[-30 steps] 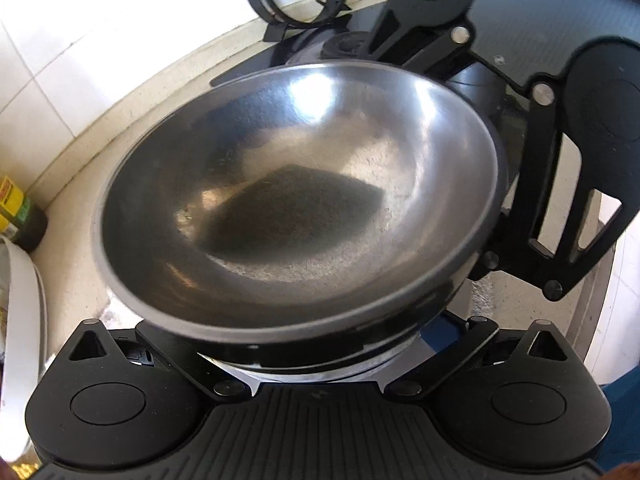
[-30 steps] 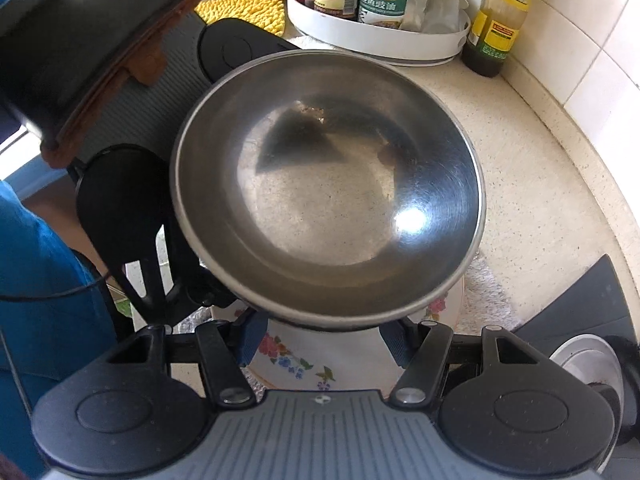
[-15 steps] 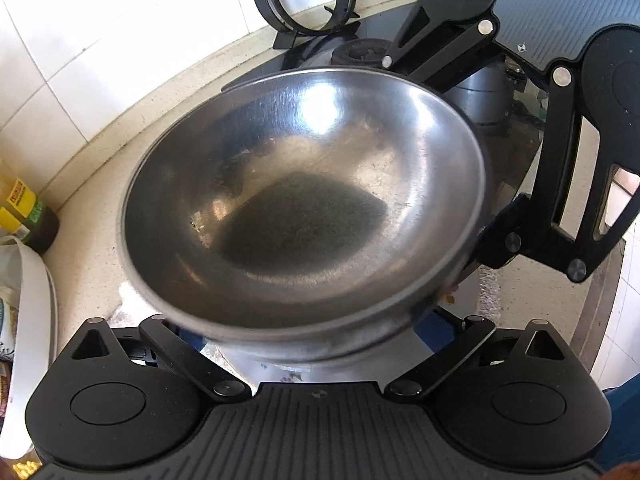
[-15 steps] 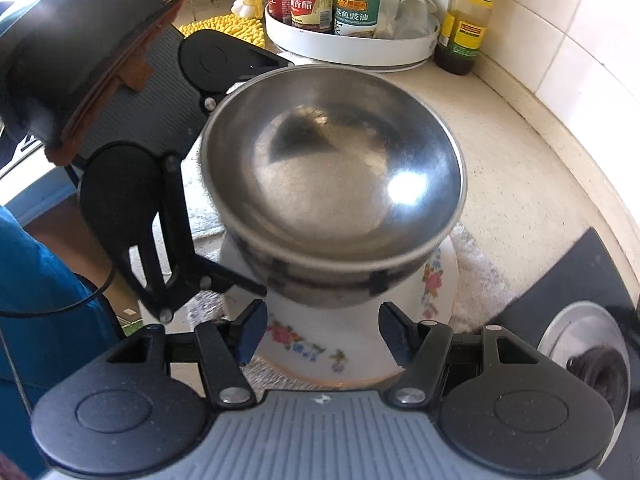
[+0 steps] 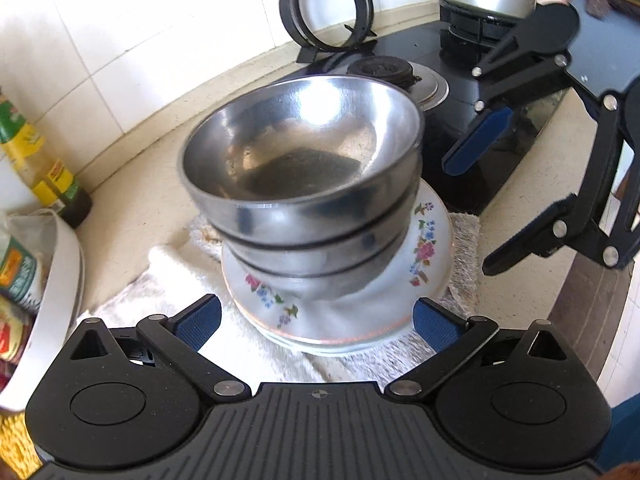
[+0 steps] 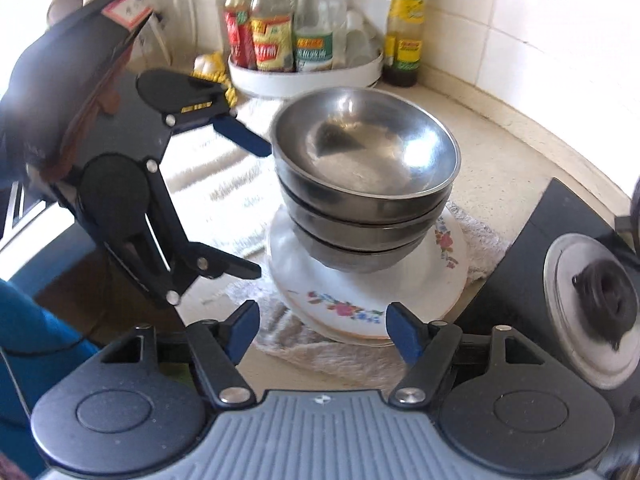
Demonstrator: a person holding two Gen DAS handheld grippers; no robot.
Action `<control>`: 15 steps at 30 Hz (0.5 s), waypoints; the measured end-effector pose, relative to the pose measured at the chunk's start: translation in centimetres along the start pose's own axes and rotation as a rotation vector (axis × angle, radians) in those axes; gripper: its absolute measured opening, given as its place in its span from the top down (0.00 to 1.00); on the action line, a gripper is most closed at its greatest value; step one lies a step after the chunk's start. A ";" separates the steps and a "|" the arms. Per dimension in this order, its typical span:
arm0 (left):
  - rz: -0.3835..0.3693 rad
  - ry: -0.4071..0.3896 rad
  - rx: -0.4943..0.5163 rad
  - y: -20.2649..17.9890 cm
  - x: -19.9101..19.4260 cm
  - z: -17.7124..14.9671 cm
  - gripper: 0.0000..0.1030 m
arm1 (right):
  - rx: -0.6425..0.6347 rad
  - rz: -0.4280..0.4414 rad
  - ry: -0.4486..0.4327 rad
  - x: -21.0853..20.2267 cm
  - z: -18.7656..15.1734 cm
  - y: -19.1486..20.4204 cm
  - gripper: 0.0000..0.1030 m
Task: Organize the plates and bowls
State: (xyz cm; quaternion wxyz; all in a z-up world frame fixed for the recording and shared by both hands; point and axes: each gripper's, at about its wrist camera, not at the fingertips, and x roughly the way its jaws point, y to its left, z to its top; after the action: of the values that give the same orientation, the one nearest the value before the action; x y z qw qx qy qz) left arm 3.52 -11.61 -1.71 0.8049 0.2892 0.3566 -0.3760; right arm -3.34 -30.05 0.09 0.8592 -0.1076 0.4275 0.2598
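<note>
So the steel bowls (image 5: 304, 184) sit stacked on the floral plates (image 5: 424, 248), both grippers off em: left gripper (image 5: 316, 322) wide open w/ nothing held, right gripper (image 6: 322, 334) empty too, jaws opening.

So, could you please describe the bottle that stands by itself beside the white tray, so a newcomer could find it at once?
Start at the tiled wall corner behind the stack of steel bowls, where a white tray holds several sauce bottles. Just right of that tray, directly on the counter, stands the lone bottle. Unlike the tray's bottles, it has a green cap, a yellow label and dark sauce at its base.
</note>
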 end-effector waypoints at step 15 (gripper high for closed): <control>0.106 -0.071 -0.316 0.6 -4.5 -2.4 0.00 | 0.419 -0.203 -0.211 -2.9 -3.6 2.9 0.15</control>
State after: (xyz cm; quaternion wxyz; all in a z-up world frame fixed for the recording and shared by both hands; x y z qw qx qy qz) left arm 1.12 -7.71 0.58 0.8712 0.1638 0.3668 -0.2821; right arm -8.82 -30.10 0.29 0.9242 0.0582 0.3671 0.0877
